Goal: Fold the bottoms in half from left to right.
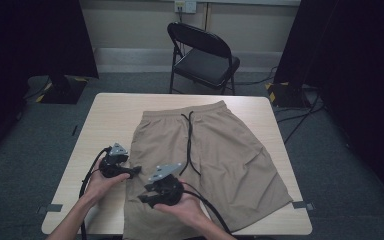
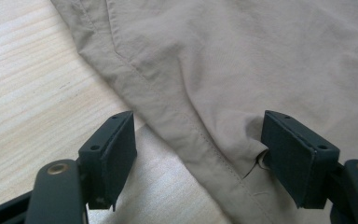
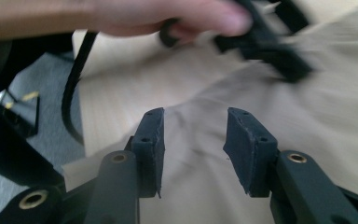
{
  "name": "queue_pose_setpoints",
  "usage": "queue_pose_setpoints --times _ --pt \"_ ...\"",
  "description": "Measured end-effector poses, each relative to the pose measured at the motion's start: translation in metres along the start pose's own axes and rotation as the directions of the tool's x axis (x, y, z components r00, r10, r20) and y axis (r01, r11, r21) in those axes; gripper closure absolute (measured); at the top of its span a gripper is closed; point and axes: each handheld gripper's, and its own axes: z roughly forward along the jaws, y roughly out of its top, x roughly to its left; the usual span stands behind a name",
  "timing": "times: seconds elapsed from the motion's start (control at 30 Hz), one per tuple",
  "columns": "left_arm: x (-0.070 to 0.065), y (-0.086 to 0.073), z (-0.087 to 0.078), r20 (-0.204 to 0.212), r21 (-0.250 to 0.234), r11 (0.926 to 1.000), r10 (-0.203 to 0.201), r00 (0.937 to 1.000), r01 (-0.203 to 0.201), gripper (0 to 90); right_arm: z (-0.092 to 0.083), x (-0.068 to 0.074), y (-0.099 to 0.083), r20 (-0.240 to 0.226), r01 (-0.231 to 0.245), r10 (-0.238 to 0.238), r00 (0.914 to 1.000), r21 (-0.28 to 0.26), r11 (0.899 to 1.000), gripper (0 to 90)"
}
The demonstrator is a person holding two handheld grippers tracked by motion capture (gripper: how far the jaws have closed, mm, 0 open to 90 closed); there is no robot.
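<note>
1. Big picture: your khaki shorts [image 1: 207, 165] are spread flat across the middle and right of the counter [image 1: 105, 117], waistband toward the far edge, one leg hem hanging over the near edge. That overhang could drag the whole thing off if you tug toward yourself.
2. Your left tongs [image 2: 198, 154] sit at the shorts' left side seam, jaws wide apart with the seam between them, one pad over bare counter and one over cloth, nothing pinched yet. Close like that and you might grab just the hem edge, which I'd guess slips right out.
3. Your right tongs [image 3: 193, 149] hover over the lower left leg, jaws partly apart, no fabric between them. That view is blurred, so if you're rushing you could come down on a wrinkle or catch both layers unevenly.
4. The black drawstring [image 1: 190, 142] trails loose down the front; it could snag a jaw during a fold.
5. Your cables [image 1: 87, 180] lie close to the cloth, so watch for tangles.
</note>
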Motion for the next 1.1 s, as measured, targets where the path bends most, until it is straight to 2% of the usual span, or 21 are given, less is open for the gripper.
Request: queue_pose_setpoints --times 0.07,0.13,0.2,0.3,0.33,0.4,0.47,0.57,0.63,0.73,0.8,0.87,0.93,0.97,1.03,1.1 --pt "0.0 0.0 0.0 0.001 0.0 1.0 0.0 1.0 0.0 26.5 0.015 0.008 0.002 -0.026 0.005 -0.004 0.9996 0.018 1.0 59.7" --pt "0.0 0.0 0.0 0.001 -0.001 1.0 0.001 1.0 -0.001 26.4 0.027 0.015 0.001 -0.067 -0.018 0.019 0.9975 0.022 1.0 63.1" --pt "0.001 0.0 0.001 0.003 -0.004 1.0 0.003 1.0 -0.003 25.9 0.038 0.022 -0.001 -0.083 0.0 0.003 0.9966 0.044 0.999 62.4" --pt "0.001 0.0 0.001 0.003 -0.005 1.0 0.002 1.0 -0.002 25.5 0.05 0.025 -0.005 -0.07 -0.009 0.014 0.9974 0.071 0.997 56.0" --pt "0.001 0.0 0.001 0.001 -0.006 1.0 0.004 1.0 -0.004 25.4 0.052 0.024 -0.007 -0.057 -0.021 0.025 0.9981 0.076 0.997 50.7" --pt "0.001 0.0 0.001 -0.002 -0.003 1.0 0.006 1.0 -0.006 24.9 0.054 0.023 -0.008 -0.049 -0.056 0.06 0.997 0.072 0.996 48.2" --pt "0.001 0.001 0.002 -0.002 -0.003 1.0 0.006 1.0 -0.006 24.3 0.056 0.026 -0.007 -0.019 -0.019 0.02 0.9996 0.073 0.997 45.9" --pt "0.001 0.0 0.002 -0.002 -0.004 1.0 0.006 1.0 -0.006 24.1 0.064 0.026 -0.008 -0.003 -0.009 0.01 1.0 0.089 0.996 42.5" --pt "0.001 0.0 0.002 -0.004 -0.004 1.0 0.004 1.0 -0.004 24.0 0.067 0.028 -0.01 -0.001 -0.005 0.005 1.0 0.058 0.998 39.0" --pt "0.001 0.0 0.001 -0.005 -0.004 1.0 0.004 1.0 -0.004 24.0 0.069 0.034 -0.013 0.015 0.037 -0.037 0.9992 0.049 0.998 36.5" --pt "0.001 0.0 0.002 -0.005 -0.004 1.0 0.004 1.0 -0.004 23.9 0.068 0.038 -0.017 0.031 0.074 -0.075 0.9967 0.034 0.997 36.7" --pt "0.0 0.0 0.002 -0.005 -0.004 1.0 0.004 1.0 -0.004 23.7 0.068 0.041 -0.019 0.047 0.088 -0.09 0.9948 0.034 0.995 36.9" --pt "0.0 0.0 0.002 -0.007 -0.005 1.0 0.002 1.0 -0.002 23.4 0.069 0.046 -0.019 0.078 0.155 -0.16 0.9841 0.059 0.986 37.3" --pt "0.0 0.0 0.002 -0.009 -0.006 1.0 0.001 1.0 -0.001 23.4 0.069 0.047 -0.019 0.079 0.149 -0.153 0.9851 0.063 0.987 37.5" --pt "0.0 0.0 0.002 -0.008 -0.006 1.0 0.001 1.0 -0.001 23.3 0.068 0.045 -0.017 0.07 0.162 -0.167 0.9835 0.07 0.984 40.4" --pt "0.0 0.0 0.002 -0.007 -0.009 1.0 0.0 1.0 -0.001 23.2 0.066 0.041 -0.016 0.076 0.155 -0.16 0.9841 0.073 0.985 53.7"
